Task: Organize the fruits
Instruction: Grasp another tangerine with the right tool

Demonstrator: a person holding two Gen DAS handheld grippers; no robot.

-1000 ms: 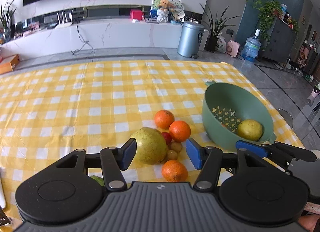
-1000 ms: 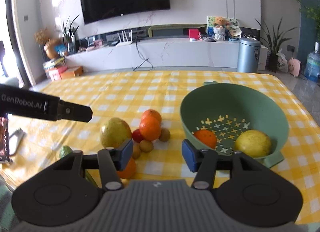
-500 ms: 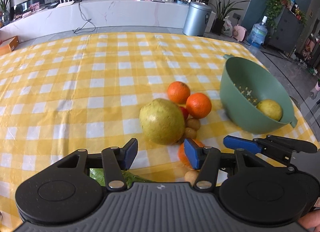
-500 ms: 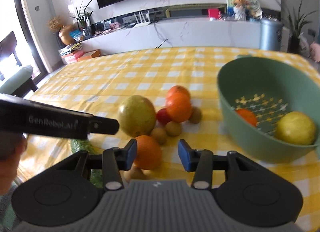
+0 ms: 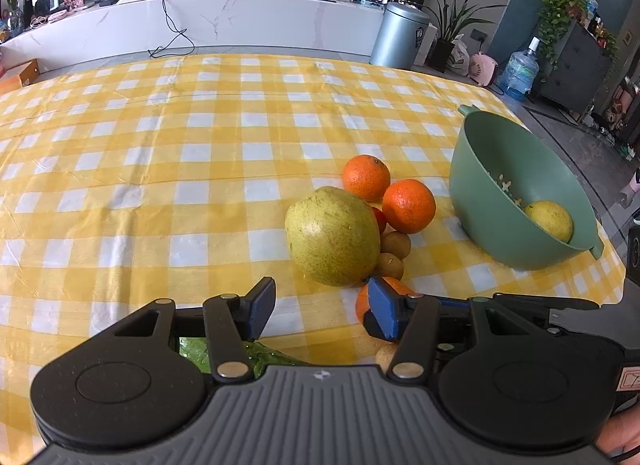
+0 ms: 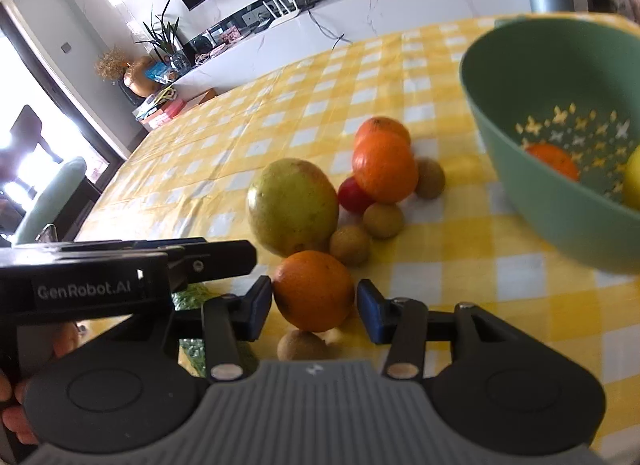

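- The big pear (image 5: 332, 235), yellow-green and speckled, lies on the yellow-checked worktop (image 5: 160, 169); it serves as the landmark, with a wide bare stretch of cloth to its left.
- The left hand-held gripper (image 5: 318, 311) hovers just in front of the pear, its blue pads apart and holding nothing.
- A green leafy vegetable (image 5: 224, 353) shows in front of the pear, half hidden under that gripper.
- Right of the pear, touching or just beside it, sit two oranges (image 5: 408, 206), a small red fruit (image 6: 354, 195) and several small brown fruits (image 5: 395, 244).
- A third orange (image 6: 314, 289) lies in front of the pear, between the pads of the right hand-held gripper (image 6: 315, 311); the left pad is at its skin, the right pad stands clear, so it is not clamped.
- The green colander bowl (image 5: 480, 185) stands well to the right of the pear, near the worktop's right edge.
- The left wrist view shows only a yellow fruit (image 5: 548, 221) in the bowl; the right wrist view also shows an orange (image 6: 554, 161) there.
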